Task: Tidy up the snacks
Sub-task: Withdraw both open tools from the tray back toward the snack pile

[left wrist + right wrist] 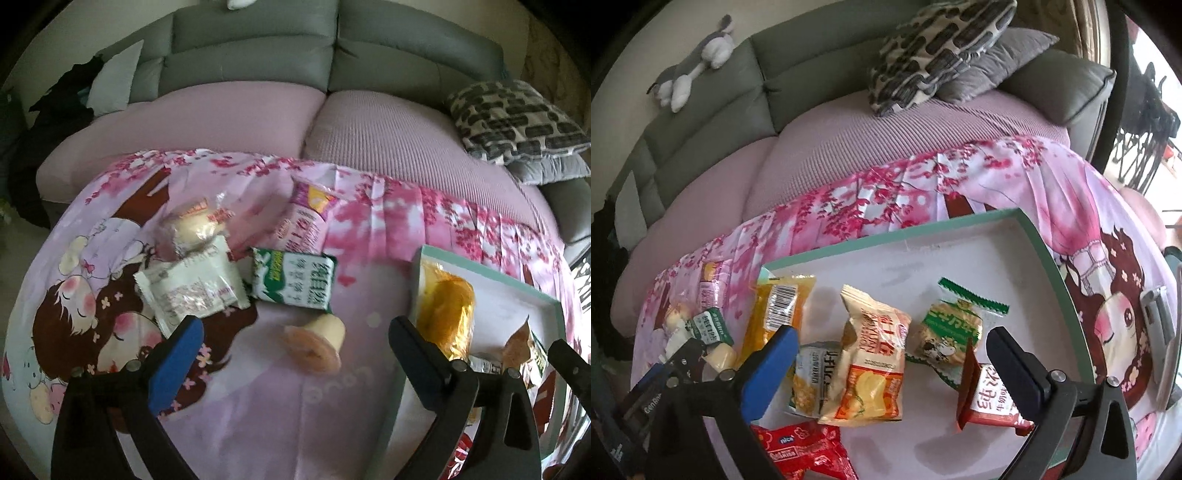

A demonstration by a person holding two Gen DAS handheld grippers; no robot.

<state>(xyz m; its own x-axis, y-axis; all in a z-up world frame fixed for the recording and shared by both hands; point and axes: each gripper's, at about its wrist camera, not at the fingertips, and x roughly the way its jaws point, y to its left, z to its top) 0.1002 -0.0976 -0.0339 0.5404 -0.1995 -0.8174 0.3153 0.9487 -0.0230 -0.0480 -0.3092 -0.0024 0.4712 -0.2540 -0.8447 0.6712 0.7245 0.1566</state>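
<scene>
My left gripper (295,334) stands released, jaws spread wide with nothing pressed between the pads. A small pudding cup (321,343) lies on its side on the cartoon-print pink cloth (258,406), in the gap between the fingers at lower centre and touching neither. Above it sits a green-and-white packet (293,278); to its left, two white wrapped packets (192,291) overlap, and a clear-wrapped bun (194,225) lies further up — upper centre holds a pink packet (308,221).

At the right of the left wrist view, the green-rimmed tray (491,275) holds a yellow-wrapped cake (447,314) against its left wall.

My right gripper (892,352) is likewise released, jaws at full spread, holding nothing. It hangs over the tray (894,232), which fills the middle of the right wrist view. Between the fingers stands an orange-and-cream chip bag (871,354). A grey packet with corn print (812,376) lies partly under it at the left, a green-and-white packet (955,325) sits to its right, and a red-and-white packet (990,398) lies just beside the black finger (1015,363). A red star-print packet (801,450) occupies the lower edge; the yellow cake (779,314) lies at the tray's left end.

A grey sofa (258,48) with a patterned cushion (517,118) spans the top of the frame.
</scene>
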